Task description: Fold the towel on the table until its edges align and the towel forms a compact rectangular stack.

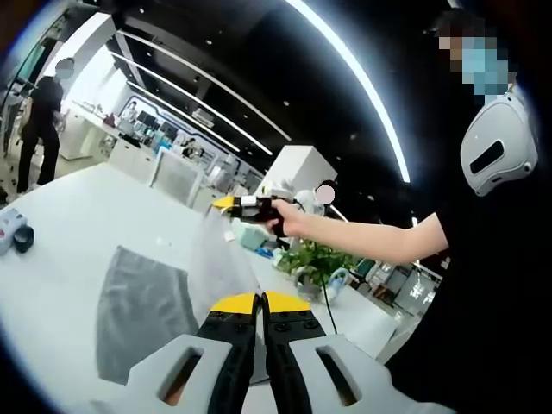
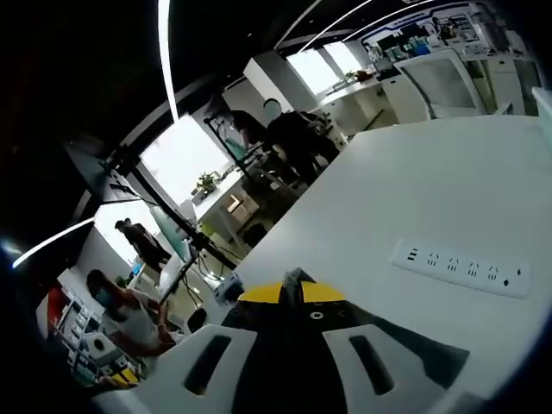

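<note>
A grey towel lies partly flat on the white table. One edge of it is lifted into a taut sheet that runs from my left gripper up to my right gripper, which a person's hand holds over the table. The left gripper's yellow-tipped jaws are shut on the near end of that lifted edge. In the right gripper view, the right gripper is shut with a small fold of the grey towel pinched between its tips, above the white table.
A white power strip lies on the table to the right. Small dark and white items sit at the table's left edge. A potted plant and a white chair stand beyond the far side. The person stands at right.
</note>
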Tool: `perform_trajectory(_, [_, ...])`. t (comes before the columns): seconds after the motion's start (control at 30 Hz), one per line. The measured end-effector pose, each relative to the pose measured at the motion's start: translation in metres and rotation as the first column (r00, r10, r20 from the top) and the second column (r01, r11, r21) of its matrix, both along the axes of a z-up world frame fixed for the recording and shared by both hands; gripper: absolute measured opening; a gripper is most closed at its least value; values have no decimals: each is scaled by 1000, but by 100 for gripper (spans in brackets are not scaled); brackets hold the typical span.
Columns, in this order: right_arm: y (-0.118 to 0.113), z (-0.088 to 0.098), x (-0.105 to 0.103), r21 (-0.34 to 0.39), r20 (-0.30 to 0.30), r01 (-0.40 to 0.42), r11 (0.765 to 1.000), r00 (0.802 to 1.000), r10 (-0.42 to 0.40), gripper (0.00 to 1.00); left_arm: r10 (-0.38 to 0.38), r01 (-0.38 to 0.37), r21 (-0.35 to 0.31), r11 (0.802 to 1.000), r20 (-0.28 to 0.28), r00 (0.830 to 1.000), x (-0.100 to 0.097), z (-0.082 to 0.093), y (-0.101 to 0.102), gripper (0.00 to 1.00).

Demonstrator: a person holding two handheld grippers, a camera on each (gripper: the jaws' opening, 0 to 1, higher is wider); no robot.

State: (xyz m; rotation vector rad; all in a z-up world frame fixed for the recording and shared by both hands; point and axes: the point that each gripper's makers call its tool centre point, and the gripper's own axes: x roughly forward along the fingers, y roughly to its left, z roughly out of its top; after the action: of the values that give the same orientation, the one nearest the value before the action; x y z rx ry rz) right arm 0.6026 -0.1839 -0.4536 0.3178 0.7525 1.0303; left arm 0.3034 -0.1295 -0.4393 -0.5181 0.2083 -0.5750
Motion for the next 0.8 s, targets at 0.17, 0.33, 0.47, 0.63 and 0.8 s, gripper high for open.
perform_trajectory(0.17, [7,-8,4,0,-25,7,1000,1000,-7,2,10,-9,31,999,-19,1000,2,-9,4,1])
perform_trajectory(0.33, [14,-17,8,-6,-50,15,1000,999,-16,2,25,-25,11,1000,-36,999,3,-16,12,1])
perform_trajectory(0.47, [20,-28,10,-30,-62,18,999,998,-20,2,38,-38,10,999,-43,998,5,-19,16,1])
perform_trajectory(0.63, [33,-35,12,19,-153,54,998,987,-51,2,47,-46,12,999,-60,997,5,-28,18,1])
perform_trajectory(0.8, [39,-52,14,-9,-179,45,999,983,-46,2,76,-77,0,997,-85,993,1,-39,25,1])
